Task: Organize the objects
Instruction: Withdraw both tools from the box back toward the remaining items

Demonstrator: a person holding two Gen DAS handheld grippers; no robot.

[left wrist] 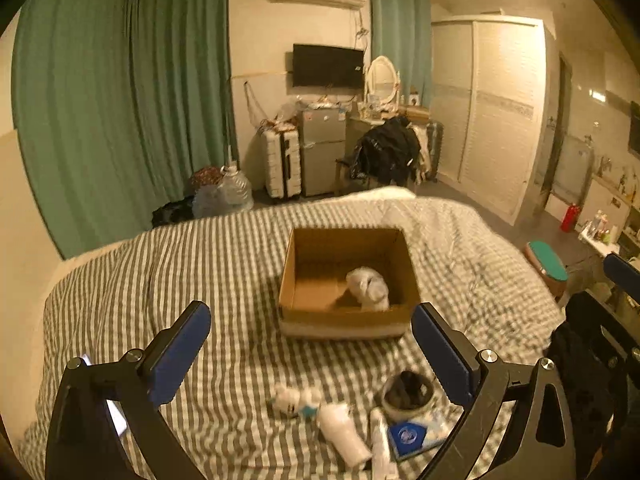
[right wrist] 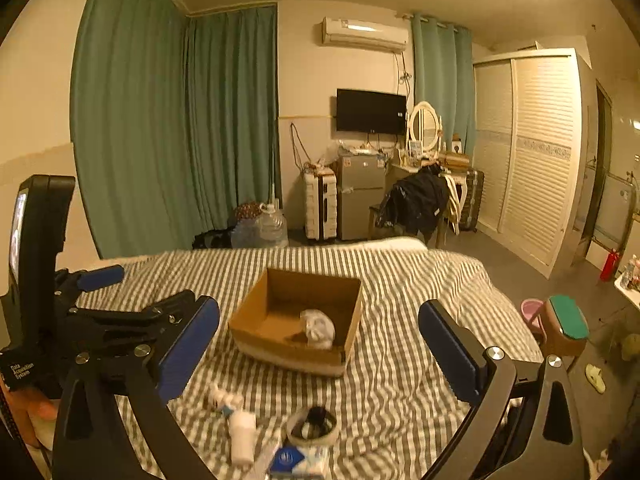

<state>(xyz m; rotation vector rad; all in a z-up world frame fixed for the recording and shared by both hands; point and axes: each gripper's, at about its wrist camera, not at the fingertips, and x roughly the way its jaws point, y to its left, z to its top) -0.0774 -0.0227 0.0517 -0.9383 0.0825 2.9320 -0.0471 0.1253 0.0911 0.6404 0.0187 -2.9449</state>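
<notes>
An open cardboard box (left wrist: 308, 240) (right wrist: 260, 308) sits on the striped bed, with a white crumpled bundle (left wrist: 369, 289) (right wrist: 318, 329) inside it. On the bed in front lie a small white toy (left wrist: 294, 399) (right wrist: 224, 399), a white cylinder (left wrist: 344, 432) (right wrist: 242, 436), a round bowl-like thing with a dark middle (left wrist: 408, 396) (right wrist: 313, 426) and a blue-and-white packet (left wrist: 414, 438) (right wrist: 298, 460). My left gripper (left wrist: 312, 354) is open and empty above them. My right gripper (right wrist: 320, 354) is open and empty too. The left gripper shows at the left of the right wrist view (right wrist: 100, 280).
The bed (left wrist: 200, 260) has a grey-and-white striped cover. A green-topped stool (right wrist: 566, 326) and a pink basin (right wrist: 532, 310) stand on the floor to the right. Suitcase, small fridge, chair with clothes and wardrobe are at the far wall.
</notes>
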